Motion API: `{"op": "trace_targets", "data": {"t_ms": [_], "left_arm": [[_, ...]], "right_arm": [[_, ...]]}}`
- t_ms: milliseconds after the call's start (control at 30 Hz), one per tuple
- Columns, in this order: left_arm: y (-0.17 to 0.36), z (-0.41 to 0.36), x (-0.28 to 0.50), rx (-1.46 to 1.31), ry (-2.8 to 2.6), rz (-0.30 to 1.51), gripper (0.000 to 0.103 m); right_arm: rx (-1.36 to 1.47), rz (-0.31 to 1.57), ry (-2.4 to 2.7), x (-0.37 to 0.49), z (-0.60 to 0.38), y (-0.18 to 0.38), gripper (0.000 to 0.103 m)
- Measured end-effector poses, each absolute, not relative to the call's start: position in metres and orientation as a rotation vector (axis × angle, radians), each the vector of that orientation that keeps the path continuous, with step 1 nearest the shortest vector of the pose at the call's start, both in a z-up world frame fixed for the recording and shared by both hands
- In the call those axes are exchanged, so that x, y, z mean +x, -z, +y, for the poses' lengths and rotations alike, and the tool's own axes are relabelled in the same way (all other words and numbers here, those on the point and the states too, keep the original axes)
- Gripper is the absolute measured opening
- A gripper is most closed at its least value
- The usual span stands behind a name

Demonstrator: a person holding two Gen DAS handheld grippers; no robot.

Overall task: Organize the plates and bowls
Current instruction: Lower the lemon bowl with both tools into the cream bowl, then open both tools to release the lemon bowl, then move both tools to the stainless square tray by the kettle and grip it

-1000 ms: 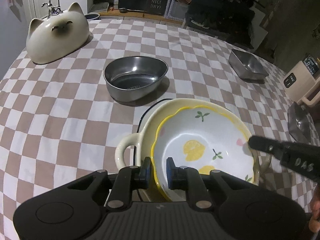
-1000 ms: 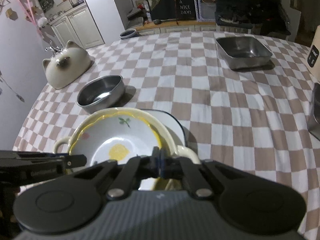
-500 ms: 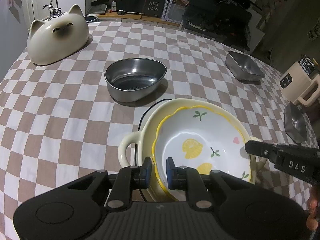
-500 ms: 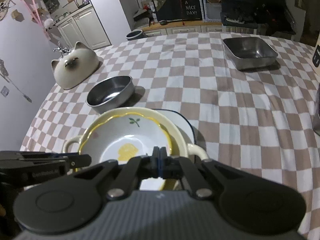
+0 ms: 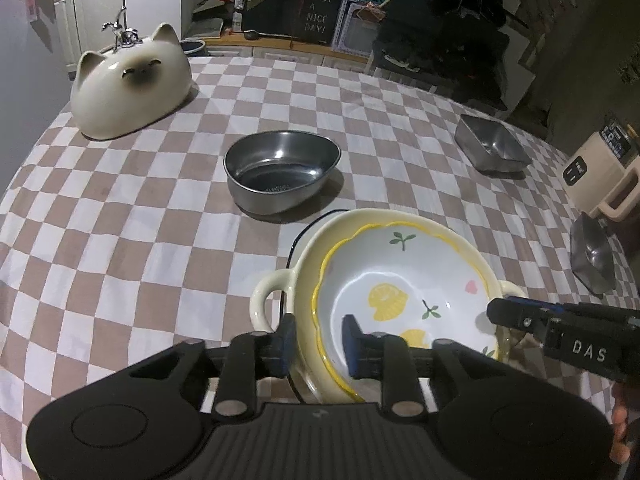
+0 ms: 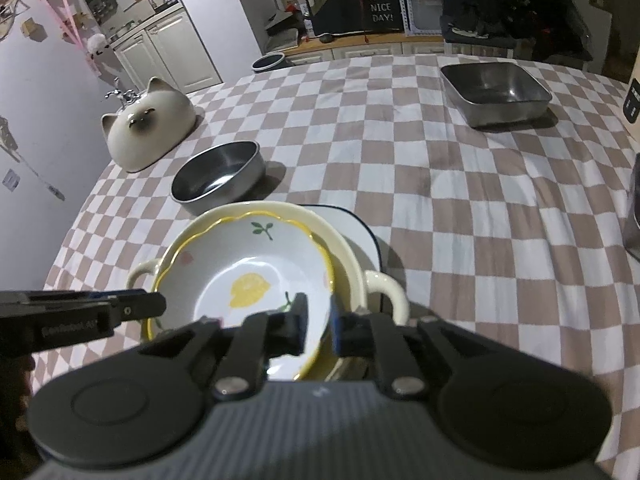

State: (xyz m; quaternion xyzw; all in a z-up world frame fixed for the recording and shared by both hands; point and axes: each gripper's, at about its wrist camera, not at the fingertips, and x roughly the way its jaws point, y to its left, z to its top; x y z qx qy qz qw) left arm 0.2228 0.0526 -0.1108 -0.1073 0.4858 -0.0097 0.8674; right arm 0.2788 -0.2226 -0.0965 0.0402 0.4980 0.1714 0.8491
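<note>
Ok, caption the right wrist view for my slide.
Right gripper opening astride the lemon bowl rim, nested in a handled dish.

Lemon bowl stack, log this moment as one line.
lemon bowl: nested in cream handled dish | left tongs: opening, rim between | right tongs: opening, rim between | steel bowl: apart
</note>
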Motion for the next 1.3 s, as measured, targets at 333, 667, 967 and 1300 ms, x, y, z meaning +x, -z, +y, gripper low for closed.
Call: {"op": "trace_targets", "data": {"t_ms": [333,667,967,1300], "left_arm": [[0.095,0.046,0.211,-0.200,-0.019,0.973,0.075],[0.082,0.027,0.205,-0.204,-0.020,0.923,0.103],[0.068,-0.020,0.215,-0.269,0.063,0.876,0.103],[0.076,-0.131,0.252,-0.445,0.293,0.910,0.103]], "right_arm": [[0.043,1.003,-0.364,0.265,-0.230,0.086,0.060],[0.008,0.902,-0.304,0.247,-0.262,0.069,0.103],[0.033,0.769,-0.269,0.254,-0.336,0.035,0.103],[-0.062,0.651,-0.170,0.297,-0.468,0.036,0.103]]}}
